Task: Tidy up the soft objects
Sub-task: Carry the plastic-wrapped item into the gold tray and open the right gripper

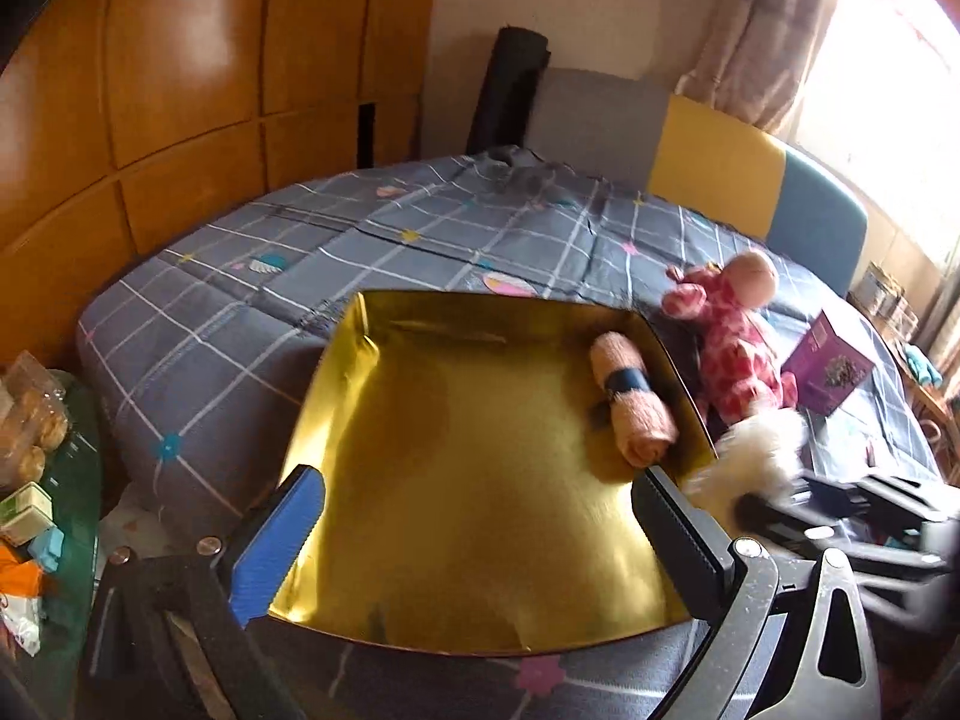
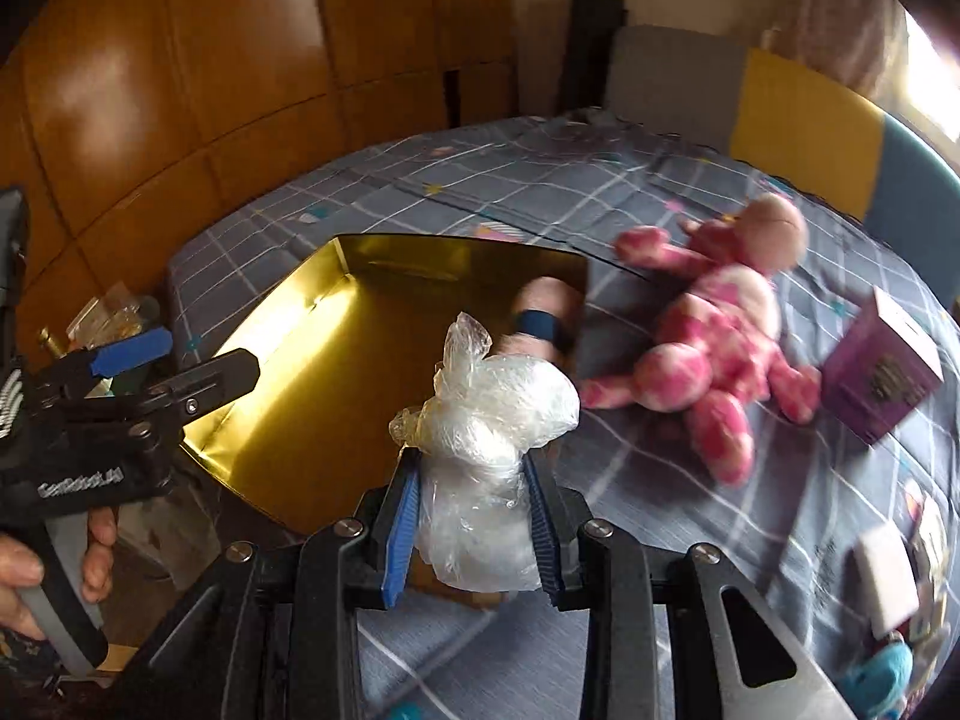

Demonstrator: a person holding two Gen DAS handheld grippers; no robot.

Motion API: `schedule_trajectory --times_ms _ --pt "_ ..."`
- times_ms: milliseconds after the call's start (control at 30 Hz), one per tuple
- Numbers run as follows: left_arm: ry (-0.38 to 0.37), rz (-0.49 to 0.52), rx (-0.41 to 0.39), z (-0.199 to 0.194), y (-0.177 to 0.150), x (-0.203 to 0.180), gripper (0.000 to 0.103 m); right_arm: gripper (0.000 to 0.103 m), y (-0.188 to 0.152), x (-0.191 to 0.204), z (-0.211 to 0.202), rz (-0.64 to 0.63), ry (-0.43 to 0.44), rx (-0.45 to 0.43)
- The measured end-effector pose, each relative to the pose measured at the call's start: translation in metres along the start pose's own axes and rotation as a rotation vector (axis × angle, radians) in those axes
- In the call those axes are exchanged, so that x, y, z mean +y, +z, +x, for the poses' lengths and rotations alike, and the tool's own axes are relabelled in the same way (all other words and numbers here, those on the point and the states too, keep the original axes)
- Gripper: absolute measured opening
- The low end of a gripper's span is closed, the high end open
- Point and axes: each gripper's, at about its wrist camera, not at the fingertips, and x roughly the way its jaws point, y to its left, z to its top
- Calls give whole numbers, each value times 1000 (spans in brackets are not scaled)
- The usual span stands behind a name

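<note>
My right gripper point(image 2: 471, 516) at bottom centre clamps a clear plastic bag point(image 2: 486, 420). Behind it I see the gold tray point(image 2: 312, 360) holding a rolled towel point(image 2: 543, 312). At left, my left gripper point(image 2: 180, 360) stands open. A pink plush point(image 2: 714, 354) lies on the bed point(image 2: 630, 468), right.

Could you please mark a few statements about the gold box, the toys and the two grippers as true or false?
1. The right gripper holds a clear plastic bag. True.
2. The left gripper is closed on the pink roll. False: its fingers are open and empty.
3. The pink roll lies inside the gold box. True.
4. The pink plush toy is in the box. False: it lies on the bedspread beside it.
</note>
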Motion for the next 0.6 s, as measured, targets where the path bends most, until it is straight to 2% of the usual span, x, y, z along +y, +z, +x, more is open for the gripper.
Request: schedule_trajectory --times_ms 167,233,300,367,433,500,600 --pt "-33 -22 0 -2 3 9 103 36 12 12 52 -39 -4 106" --pt "-19 -25 -3 0 4 11 103 38 11 11 66 -42 -29 137" --pt "9 -28 -6 1 4 12 103 45 9 10 74 -36 -40 152" --pt "25 -24 -16 3 4 14 103 57 6 6 73 -15 -19 151" --pt "33 -14 -21 4 2 14 103 63 2 5 67 0 -12 138" --pt "26 -5 -31 4 2 14 103 66 -2 4 62 6 4 117" --pt "8 29 -51 1 2 10 103 69 -8 7 50 -9 -25 73"
